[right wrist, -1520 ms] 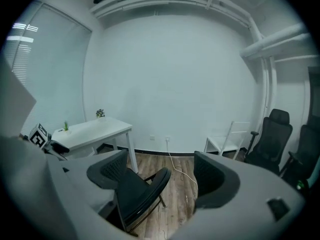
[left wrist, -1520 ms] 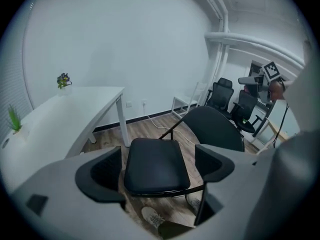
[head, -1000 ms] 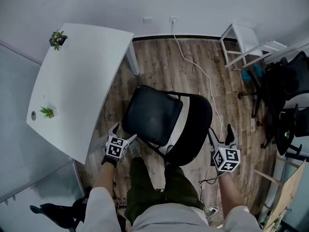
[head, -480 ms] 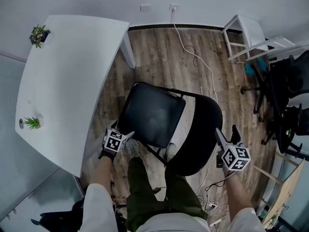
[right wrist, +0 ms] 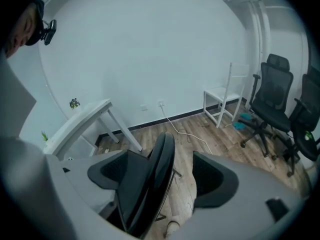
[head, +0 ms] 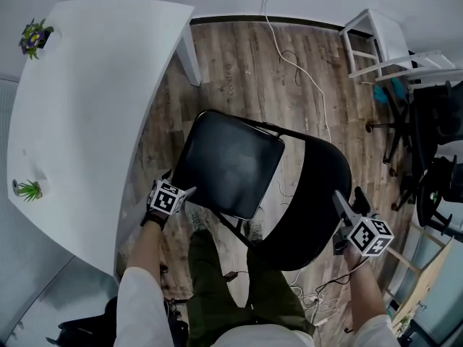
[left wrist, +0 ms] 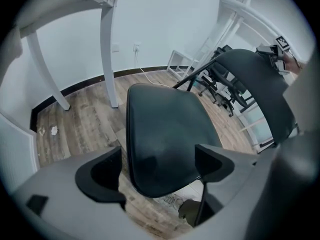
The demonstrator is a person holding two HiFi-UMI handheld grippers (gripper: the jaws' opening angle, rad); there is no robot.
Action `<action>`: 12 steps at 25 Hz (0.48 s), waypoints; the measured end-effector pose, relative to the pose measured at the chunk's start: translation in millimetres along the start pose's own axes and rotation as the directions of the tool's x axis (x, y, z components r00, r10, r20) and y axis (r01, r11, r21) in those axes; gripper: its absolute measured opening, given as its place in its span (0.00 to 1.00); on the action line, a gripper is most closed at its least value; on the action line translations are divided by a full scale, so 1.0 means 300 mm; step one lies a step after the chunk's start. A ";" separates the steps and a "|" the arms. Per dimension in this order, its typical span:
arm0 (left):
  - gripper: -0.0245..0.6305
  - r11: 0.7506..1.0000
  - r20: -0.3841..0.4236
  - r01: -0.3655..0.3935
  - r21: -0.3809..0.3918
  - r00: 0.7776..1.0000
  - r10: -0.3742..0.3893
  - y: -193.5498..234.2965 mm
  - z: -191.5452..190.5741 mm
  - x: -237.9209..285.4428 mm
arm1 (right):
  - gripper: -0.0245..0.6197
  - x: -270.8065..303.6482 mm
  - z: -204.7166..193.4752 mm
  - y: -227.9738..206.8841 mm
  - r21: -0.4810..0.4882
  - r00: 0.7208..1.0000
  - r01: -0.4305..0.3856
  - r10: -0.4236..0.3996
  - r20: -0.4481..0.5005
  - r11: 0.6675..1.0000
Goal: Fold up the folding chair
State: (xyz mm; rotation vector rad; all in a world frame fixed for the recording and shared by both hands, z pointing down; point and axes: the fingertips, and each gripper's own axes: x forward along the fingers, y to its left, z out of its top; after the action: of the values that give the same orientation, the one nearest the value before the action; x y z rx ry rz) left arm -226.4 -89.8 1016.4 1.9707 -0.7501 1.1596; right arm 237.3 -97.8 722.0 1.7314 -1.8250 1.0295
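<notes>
the left gripper [left wrist: 159, 170] is holding its jaws wide apart, with the near edge of the black padded seat [left wrist: 165, 134] lying between them. the right gripper [right wrist: 161, 176] is likewise released, its jaws straddling the side edge of the black curved backrest [right wrist: 159, 159] without clamping it. the black metal folding chair [head: 239, 165] is standing on the grey-brown wooden plank floor [head: 246, 63], just beside the white rectangular table [head: 79, 107].

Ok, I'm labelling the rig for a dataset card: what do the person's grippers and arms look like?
Both the left gripper and right gripper are grey with black pads, each carrying a cube of black-and-white square markers. The sleeves are white.
</notes>
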 end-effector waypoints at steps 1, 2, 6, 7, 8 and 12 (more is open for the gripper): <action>0.74 1.000 -0.007 0.008 -0.010 1.000 -0.009 0.012 -0.008 0.020 | 0.69 0.013 -0.004 0.003 0.010 1.000 -0.005 0.005 -0.011 1.000; 0.74 1.000 -0.012 0.017 -0.023 1.000 -0.017 0.023 -0.015 0.038 | 0.69 0.025 -0.010 0.005 0.019 1.000 -0.008 0.008 -0.022 1.000; 0.74 0.997 -0.019 0.049 -0.067 0.999 -0.050 0.063 -0.028 0.107 | 0.69 0.071 -0.036 -0.015 0.076 0.997 -0.016 0.022 -0.069 0.997; 0.74 0.996 -0.024 0.057 -0.069 0.998 -0.059 0.072 -0.029 0.125 | 0.69 0.080 -0.039 -0.023 0.092 0.997 -0.018 0.025 -0.076 0.996; 0.74 0.995 -0.029 0.065 -0.070 0.997 -0.067 0.081 -0.031 0.142 | 0.68 0.086 -0.037 -0.029 0.106 0.996 -0.020 0.028 -0.079 0.994; 0.74 0.991 -0.056 0.103 -0.086 0.993 -0.108 0.115 -0.058 0.200 | 0.68 0.117 -0.038 -0.031 0.144 0.993 -0.034 0.050 -0.105 0.989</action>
State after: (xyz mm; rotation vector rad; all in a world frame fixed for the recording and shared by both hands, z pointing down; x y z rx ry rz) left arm -235.7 -102.8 1086.1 1.8751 -0.6454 1.1024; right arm 239.3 -112.1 757.2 1.6875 -1.7651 1.2733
